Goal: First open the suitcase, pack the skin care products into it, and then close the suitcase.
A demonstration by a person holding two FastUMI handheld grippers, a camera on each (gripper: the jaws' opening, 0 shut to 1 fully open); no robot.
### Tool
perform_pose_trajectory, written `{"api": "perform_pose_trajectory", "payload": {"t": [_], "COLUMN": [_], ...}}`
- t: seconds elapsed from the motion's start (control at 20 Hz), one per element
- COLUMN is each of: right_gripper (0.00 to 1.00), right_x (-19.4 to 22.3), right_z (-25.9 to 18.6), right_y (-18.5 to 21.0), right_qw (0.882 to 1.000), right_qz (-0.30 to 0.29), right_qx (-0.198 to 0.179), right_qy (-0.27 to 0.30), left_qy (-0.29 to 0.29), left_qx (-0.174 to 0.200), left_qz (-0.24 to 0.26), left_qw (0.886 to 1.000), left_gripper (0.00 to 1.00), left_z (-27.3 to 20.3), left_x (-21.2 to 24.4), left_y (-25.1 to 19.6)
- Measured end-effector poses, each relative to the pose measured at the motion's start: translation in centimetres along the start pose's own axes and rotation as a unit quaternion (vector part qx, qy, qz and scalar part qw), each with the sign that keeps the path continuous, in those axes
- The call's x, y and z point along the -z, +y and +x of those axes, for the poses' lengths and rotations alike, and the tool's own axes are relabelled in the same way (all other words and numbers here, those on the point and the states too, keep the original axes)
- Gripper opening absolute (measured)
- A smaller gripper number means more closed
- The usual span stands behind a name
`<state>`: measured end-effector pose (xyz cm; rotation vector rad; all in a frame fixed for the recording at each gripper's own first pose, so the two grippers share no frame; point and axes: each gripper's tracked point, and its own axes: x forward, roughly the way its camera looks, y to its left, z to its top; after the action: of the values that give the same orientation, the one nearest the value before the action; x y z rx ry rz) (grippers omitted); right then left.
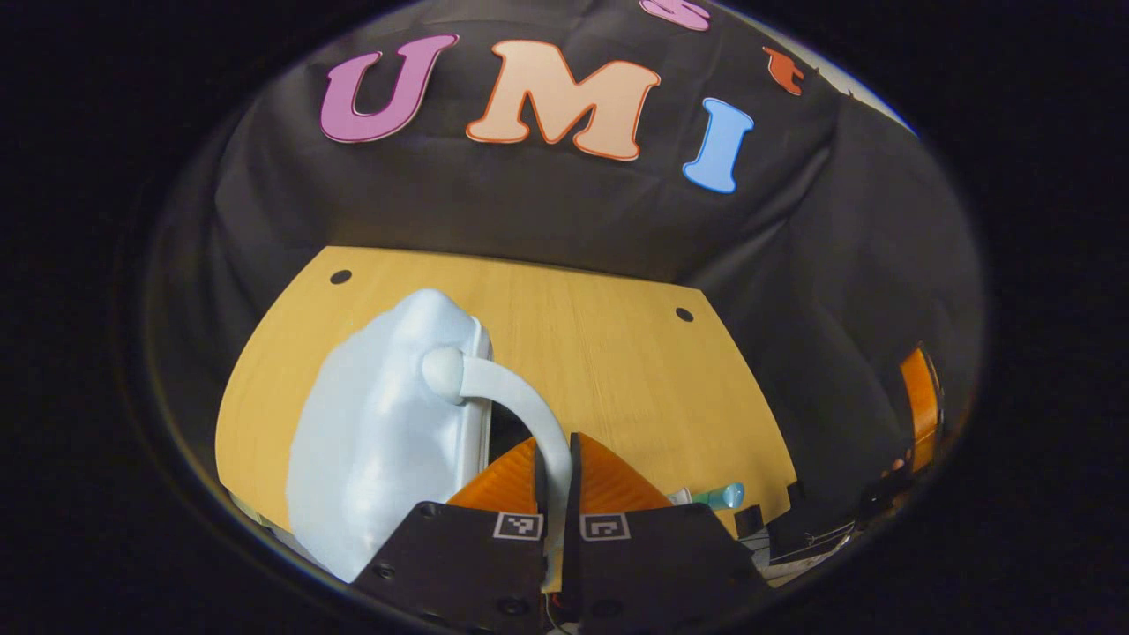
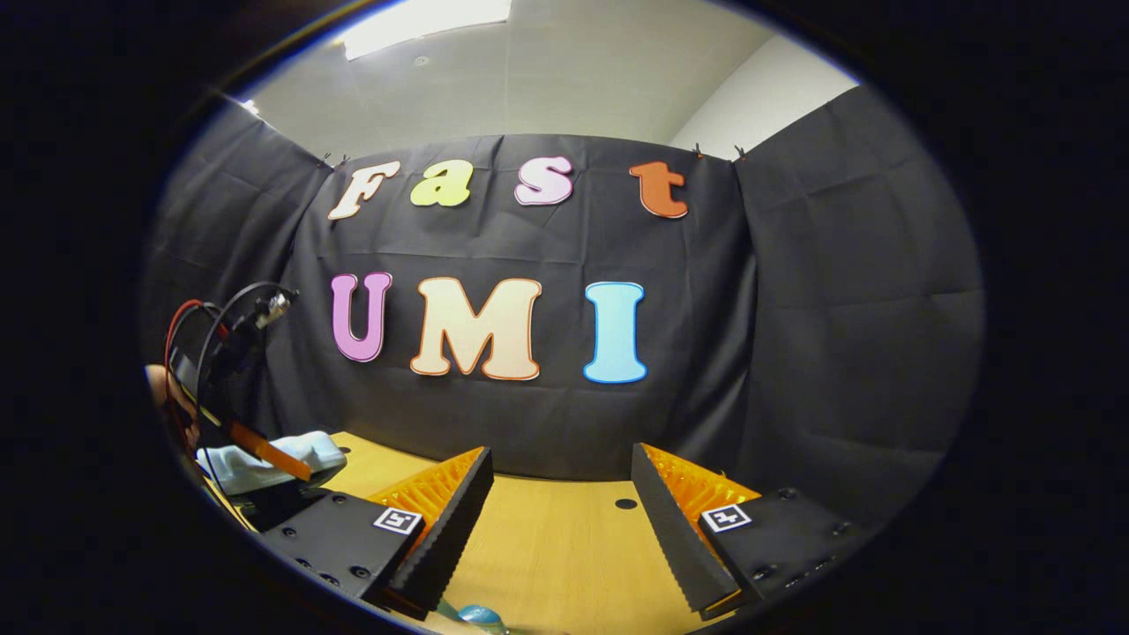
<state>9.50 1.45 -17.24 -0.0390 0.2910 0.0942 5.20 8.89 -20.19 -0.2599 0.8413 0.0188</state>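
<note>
In the left gripper view, your left hand-held gripper (image 1: 556,476) had its two fingers pressed together on the suitcase handle (image 1: 516,397), a pale curved bar that ran from between the fingers up to a rounded end on the suitcase (image 1: 379,441). The suitcase, a pale blue hard shell, stood raised on the wooden tabletop (image 1: 617,353), just left of and touching your grip through that handle. It looked stiff and smooth, probably light for its bulk, and the handle seemed the sound place to hold, since the glossy shell would likely slip between the fingers. A small teal skin care bottle (image 1: 728,494) lay near the tabletop's front edge, to the right of the gripper and apart from it. In the right gripper view, your right hand-held gripper (image 2: 560,520) held its fingers wide apart over bare tabletop (image 2: 564,547), gripping nothing. The suitcase (image 2: 265,459) sat far to its left, well apart, beside the other gripper's cables.
</note>
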Motion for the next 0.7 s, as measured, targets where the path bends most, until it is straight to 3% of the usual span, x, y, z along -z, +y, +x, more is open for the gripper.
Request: {"api": "perform_pose_trajectory", "payload": {"t": [0.25,0.45,0.7], "right_gripper": [0.99,0.99,1.0], "right_x": [0.3,0.7,1.8], "right_z": [1.4,2.0,2.7], "right_y": [3.0,5.6,9.1], "right_qw": [1.0,1.0,1.0], "right_qz": [0.006,0.003,0.01], "right_qx": [-0.002,0.001,0.012], "right_qy": [0.006,0.007,0.017], "left_qy": [-0.036,-0.065,-0.078], "left_qx": [-0.026,-0.094,-0.18], "left_qz": [0.018,0.061,0.112], "left_qw": [0.999,0.992,0.974], "left_gripper": [0.0,0.01,0.01], "left_z": [-3.7,-5.7,-7.2], "left_x": [-3.3,-5.3,-6.1], "left_y": [6.8,13.7,22.9]}}
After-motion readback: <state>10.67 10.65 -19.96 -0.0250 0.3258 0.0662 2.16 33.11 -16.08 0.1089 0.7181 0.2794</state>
